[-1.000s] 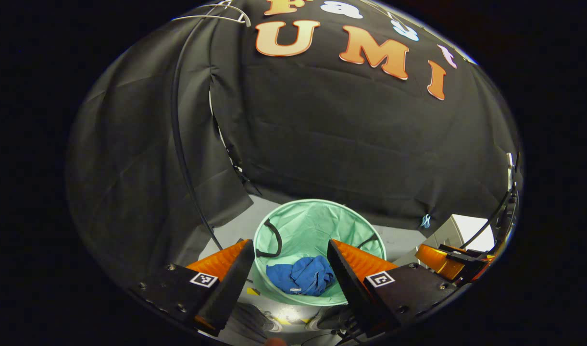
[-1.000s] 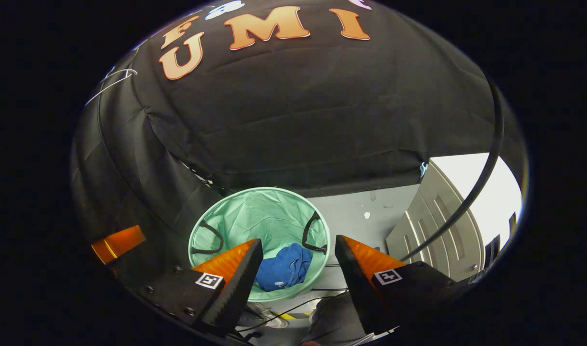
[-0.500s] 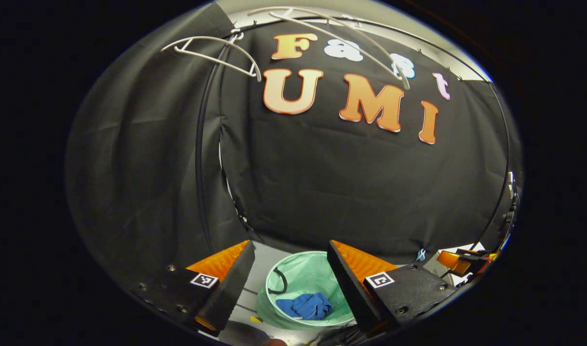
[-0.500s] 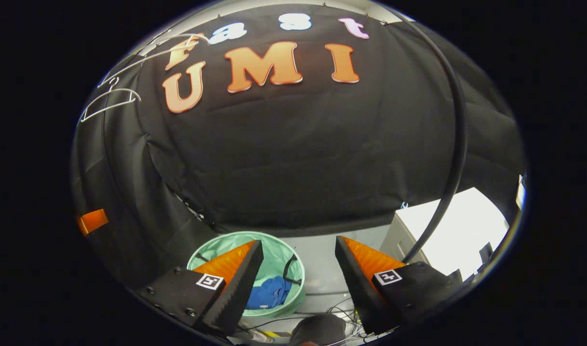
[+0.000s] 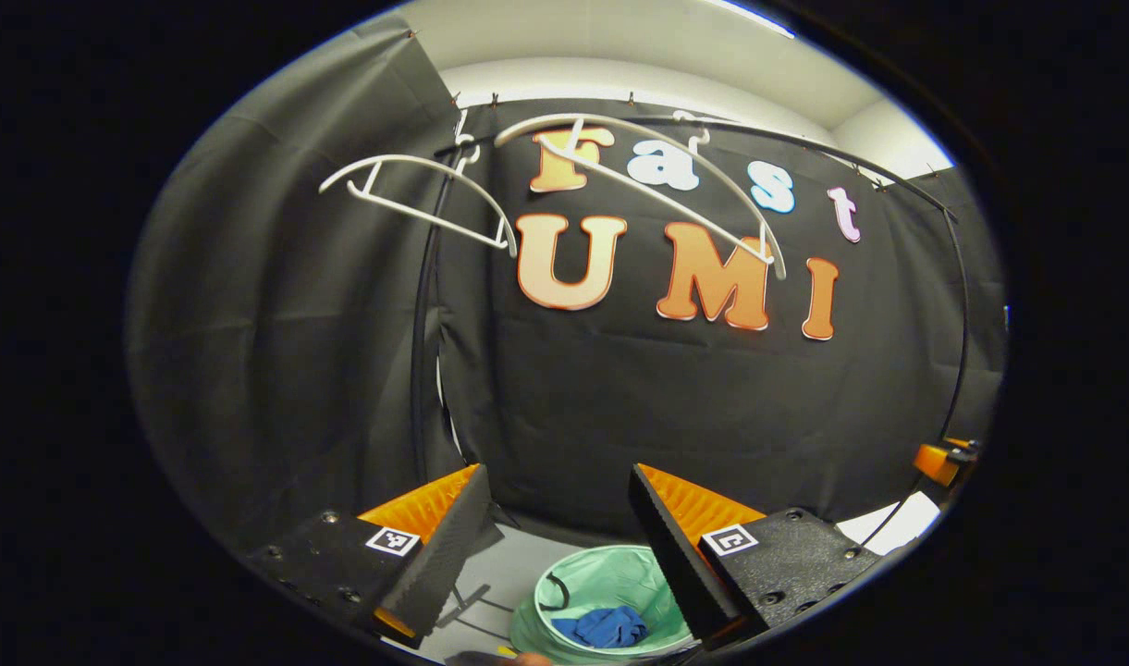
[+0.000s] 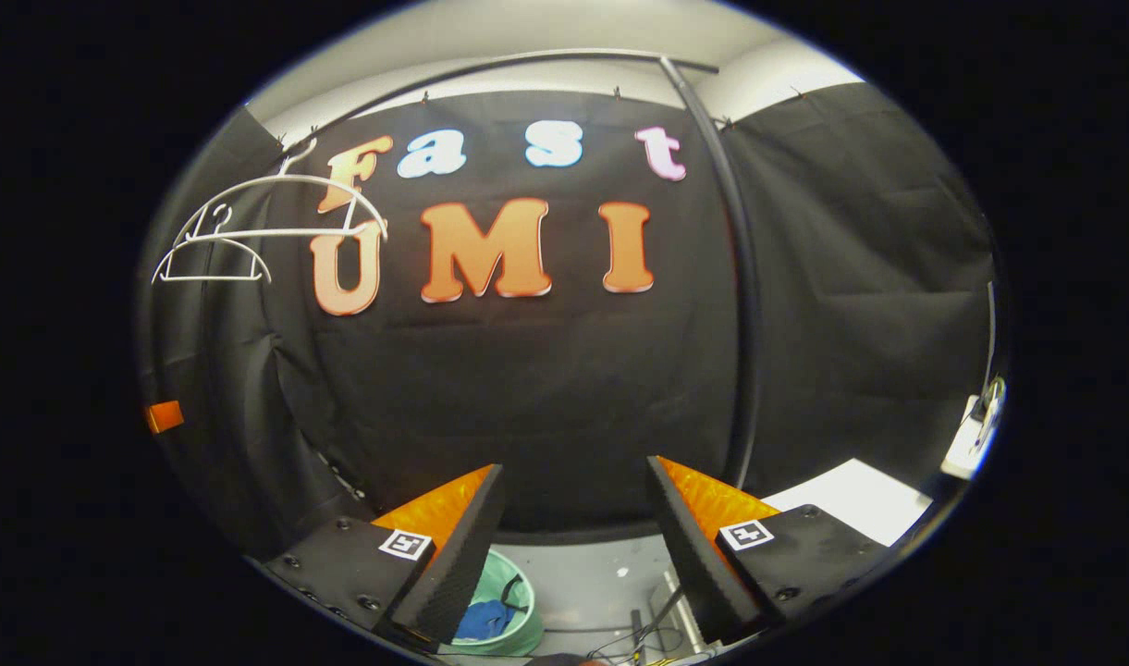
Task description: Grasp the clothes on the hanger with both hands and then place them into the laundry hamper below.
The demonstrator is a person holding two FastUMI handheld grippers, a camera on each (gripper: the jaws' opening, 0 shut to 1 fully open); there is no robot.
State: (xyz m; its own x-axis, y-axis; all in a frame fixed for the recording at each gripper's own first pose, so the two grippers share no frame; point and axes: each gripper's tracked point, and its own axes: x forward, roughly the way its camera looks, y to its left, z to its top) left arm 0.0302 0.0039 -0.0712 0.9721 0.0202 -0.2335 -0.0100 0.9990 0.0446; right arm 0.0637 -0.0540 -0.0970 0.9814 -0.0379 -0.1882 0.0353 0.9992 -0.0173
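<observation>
The mint-green hamper (image 5: 619,583) stands on the floor far below, low between my left gripper's fingers. A crumpled blue garment (image 5: 606,627) lies inside it. Two bare white hangers (image 5: 416,199) (image 5: 652,176) hang from the black rail up high. My left gripper (image 5: 557,470) is open with nothing between its fingers. In the right gripper view the hamper (image 6: 499,566) and the blue garment (image 6: 481,620) peek out beside the left finger. The white hangers (image 6: 214,252) hang at the upper left. My right gripper (image 6: 573,464) is open and holds nothing.
A black rack pole (image 6: 744,324) runs down the right of the cloth wall. A white surface (image 6: 851,495) lies at the lower right, and cables (image 6: 638,629) trail on the grey floor. An orange part of the other gripper (image 5: 938,460) shows at the far right.
Both grippers have tilted upward and away from the hamper, which slid to the bottom of each view. The hangers and rail came into fuller view. Both grippers stayed open.
</observation>
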